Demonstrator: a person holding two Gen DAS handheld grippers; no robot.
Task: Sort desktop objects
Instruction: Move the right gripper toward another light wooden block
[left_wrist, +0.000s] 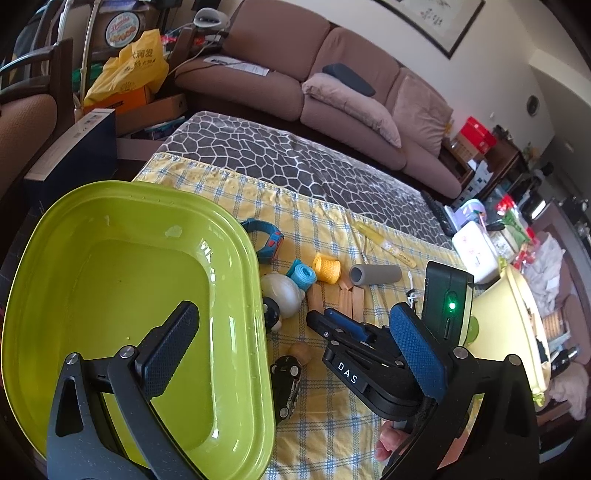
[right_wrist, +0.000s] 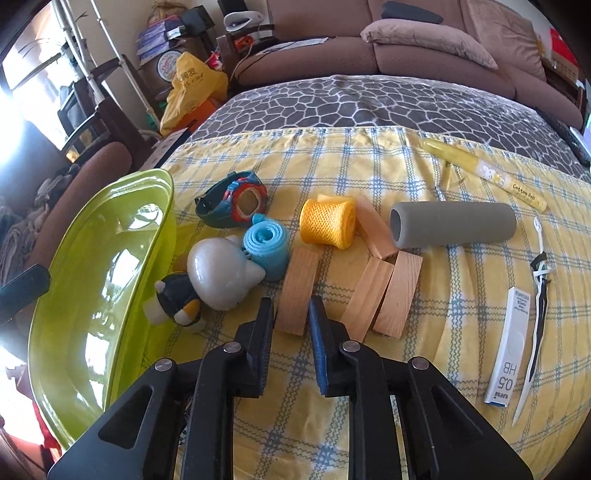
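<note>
My right gripper is shut on the near end of a light wooden block, which lies on the yellow checked cloth. The left wrist view shows the same right gripper reaching in from the right towards the block. My left gripper stands wide open, its left finger over the empty lime-green basin, with nothing held. Beside the basin lie a blue watch, a grey-white toy and a small penguin figure.
On the cloth also lie a blue roll, a yellow mesh roll, a grey foam tube, more wooden blocks, a pencil-lead case and a yellow pen. A black toy car sits by the basin. A pale yellow tub stands at right.
</note>
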